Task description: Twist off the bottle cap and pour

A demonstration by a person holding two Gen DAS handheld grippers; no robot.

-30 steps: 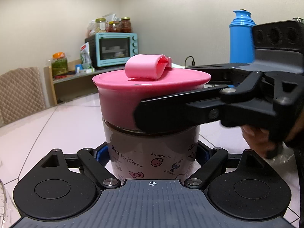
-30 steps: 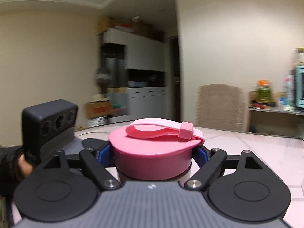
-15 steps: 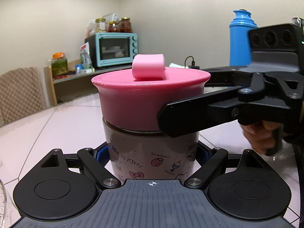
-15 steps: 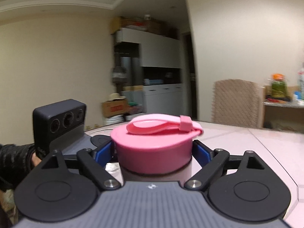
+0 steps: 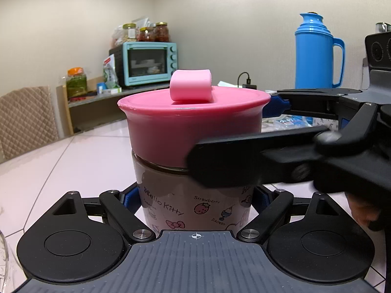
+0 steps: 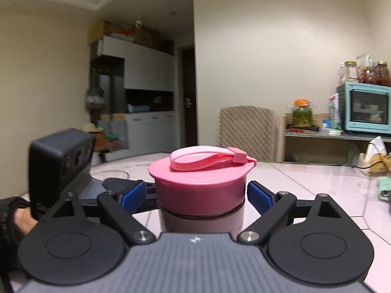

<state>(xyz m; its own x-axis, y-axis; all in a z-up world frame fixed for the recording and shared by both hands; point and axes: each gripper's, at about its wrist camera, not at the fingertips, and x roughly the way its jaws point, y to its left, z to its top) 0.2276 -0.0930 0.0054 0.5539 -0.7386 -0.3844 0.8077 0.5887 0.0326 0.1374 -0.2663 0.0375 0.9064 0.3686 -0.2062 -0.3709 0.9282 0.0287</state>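
A bottle (image 5: 195, 202) with cartoon print stands on the pale table (image 5: 73, 161), and my left gripper (image 5: 195, 196) is shut on its lower body. On top sits the wide pink cap (image 5: 193, 127) with its strap loop (image 5: 190, 88). In the right wrist view the cap (image 6: 200, 188) lies between the blue pads (image 6: 259, 196) of my right gripper (image 6: 196, 195). Those jaws are opening, with a small gap between each pad and the cap. From the left wrist view, a black finger (image 5: 244, 168) of that gripper crosses the cap's right side.
A blue thermos (image 5: 315, 53) stands at the back right, with cables and small items beside it. A teal oven (image 5: 146, 61) with jars sits on a shelf, and a quilted chair (image 5: 27, 119) is at the left. A glass bowl (image 6: 110, 173) lies beyond the left gripper.
The right gripper's pads, pressed on the cap a second ago, have parted from it. That gripper swung round the cap, and the strap loop now faces a different way.
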